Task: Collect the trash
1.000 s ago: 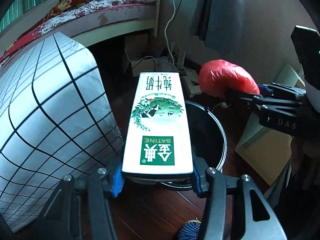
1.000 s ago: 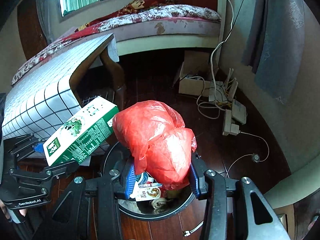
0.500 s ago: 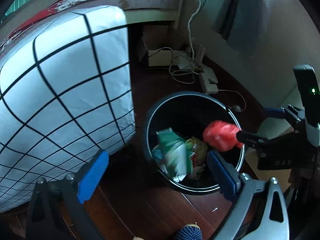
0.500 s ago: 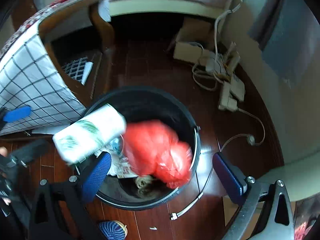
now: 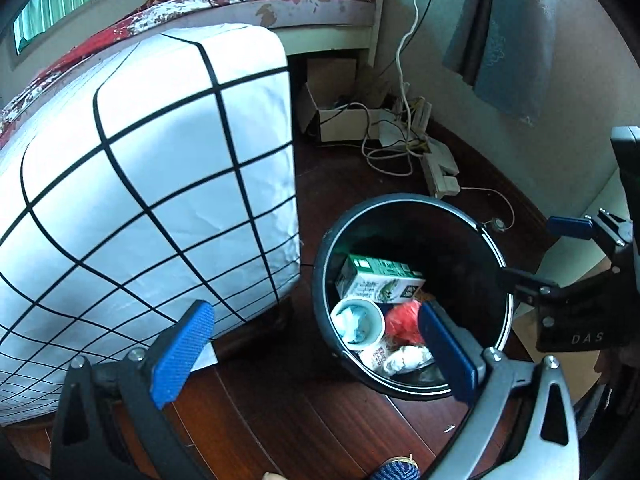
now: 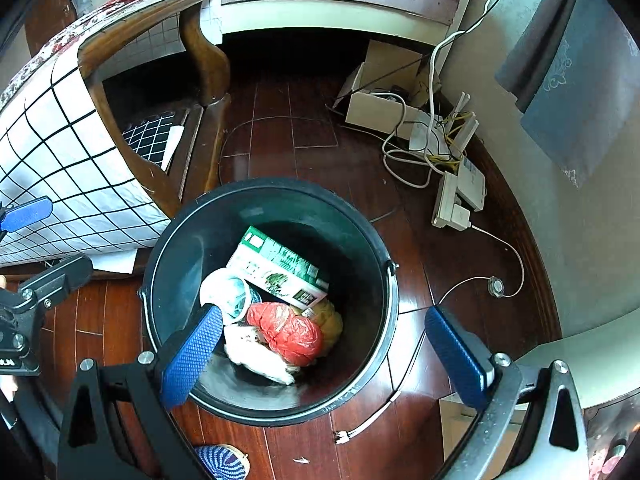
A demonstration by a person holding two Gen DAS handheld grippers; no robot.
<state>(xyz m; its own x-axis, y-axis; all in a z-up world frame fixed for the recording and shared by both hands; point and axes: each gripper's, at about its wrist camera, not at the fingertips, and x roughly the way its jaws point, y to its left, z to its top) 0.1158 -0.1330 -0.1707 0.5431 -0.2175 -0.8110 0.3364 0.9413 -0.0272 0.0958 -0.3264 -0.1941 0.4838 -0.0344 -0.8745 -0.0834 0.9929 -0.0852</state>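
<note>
A black trash bin [image 5: 400, 198] [image 6: 280, 184] stands on the dark wooden floor. In it lie a green and white milk carton [image 5: 378, 282] [image 6: 280, 268], a crumpled red plastic bag [image 5: 402, 322] [image 6: 288, 332], a white cup [image 5: 358, 322] [image 6: 228, 292] and other litter. My left gripper [image 5: 312, 312] hovers over the bin's near left rim, its jaws opening wide with nothing between them. My right gripper [image 6: 322, 316] stands open and empty above the bin; in the left wrist view the right gripper [image 5: 536, 252] shows at the bin's right side.
A table under a white black-checked cloth [image 5: 140, 200] [image 6: 60, 168] stands close to the bin's left. A cardboard box [image 6: 376, 108], tangled cables and a power strip [image 6: 452, 204] lie by the wall behind. A bed [image 5: 300, 0] lies at the back, and a blue slipper [image 6: 222, 460] lies near the bin.
Both grippers opened and let go: the milk carton fell from the left one and the red bag from the right one into the bin. Both grippers tilted down over it.
</note>
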